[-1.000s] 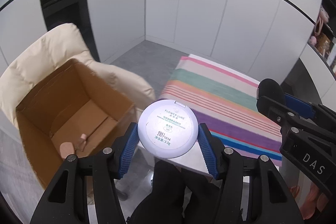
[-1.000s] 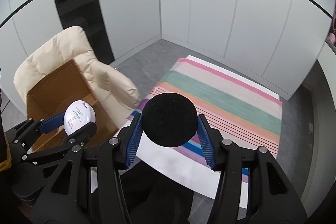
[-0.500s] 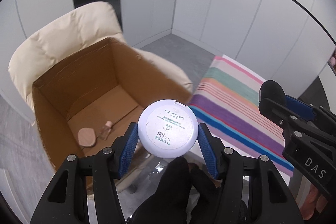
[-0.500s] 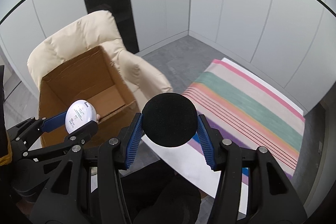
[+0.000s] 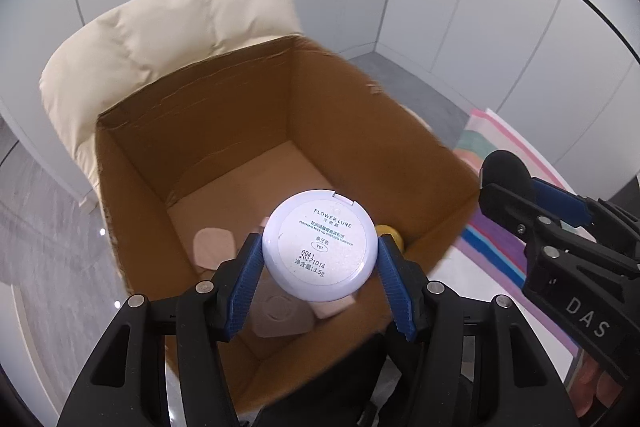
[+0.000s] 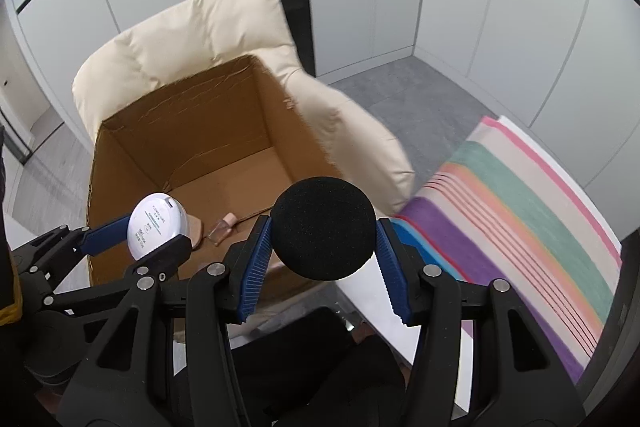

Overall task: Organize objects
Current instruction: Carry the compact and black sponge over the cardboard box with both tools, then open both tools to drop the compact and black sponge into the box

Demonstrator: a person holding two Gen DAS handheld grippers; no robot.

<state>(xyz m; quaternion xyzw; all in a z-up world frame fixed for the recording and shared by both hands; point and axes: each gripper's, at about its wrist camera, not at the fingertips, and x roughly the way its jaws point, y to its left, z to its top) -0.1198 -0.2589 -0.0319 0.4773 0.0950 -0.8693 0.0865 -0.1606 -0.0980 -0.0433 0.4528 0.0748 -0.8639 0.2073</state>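
Both pairs of blue-padded fingers are gripping: left gripper (image 5: 320, 259) is clamping a white powder compact (image 5: 320, 245), right gripper (image 6: 324, 251) is squeezing a black foam ball (image 6: 323, 228).

Compact is sitting at frame centre in the left view, hovering over the open cardboard box (image 5: 192, 131) on a cream armchair (image 5: 160, 27). Box floor is holding a beige pad (image 5: 210, 247), a small bottle (image 6: 222, 228) and something yellow (image 5: 390, 233). Striped cloth (image 6: 520, 195) is lying at right, beside the chair.
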